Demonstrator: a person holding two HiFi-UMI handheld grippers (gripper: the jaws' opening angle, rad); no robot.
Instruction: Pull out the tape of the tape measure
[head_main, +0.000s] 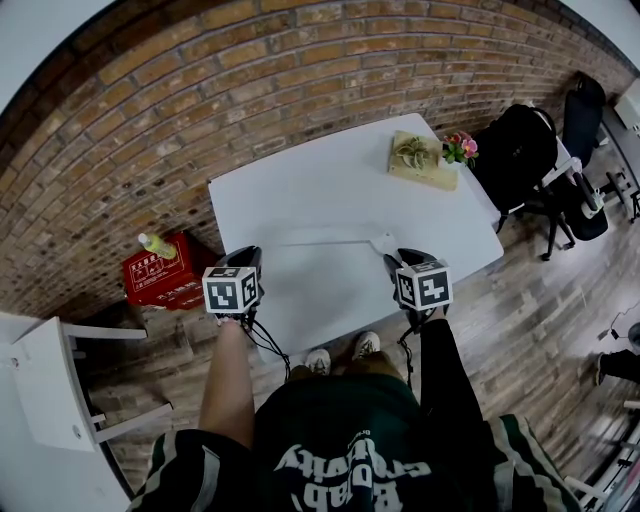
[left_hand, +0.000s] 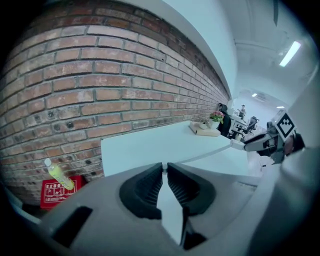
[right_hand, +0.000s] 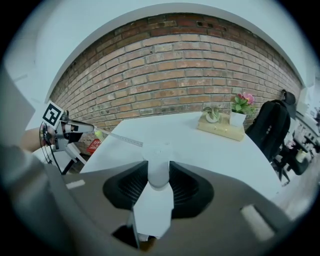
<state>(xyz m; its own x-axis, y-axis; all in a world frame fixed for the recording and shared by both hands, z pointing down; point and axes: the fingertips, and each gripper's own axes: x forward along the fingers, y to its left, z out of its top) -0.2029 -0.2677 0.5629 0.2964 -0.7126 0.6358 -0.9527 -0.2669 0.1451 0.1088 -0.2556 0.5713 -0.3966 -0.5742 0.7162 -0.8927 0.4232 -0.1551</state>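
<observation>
Tape (head_main: 320, 243) is already drawn out across frame centre — tip pinched in left gripper (left_hand: 163, 169), white tape measure case (right_hand: 155, 205) clamped in right gripper (right_hand: 158, 172); pull judged nearly done.

White table (head_main: 300, 190) with wooden tray (head_main: 441, 176)

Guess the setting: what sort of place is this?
Likely an office workspace: a white table by a brick wall, an office chair with a black backpack, and a strip light overhead.
</observation>
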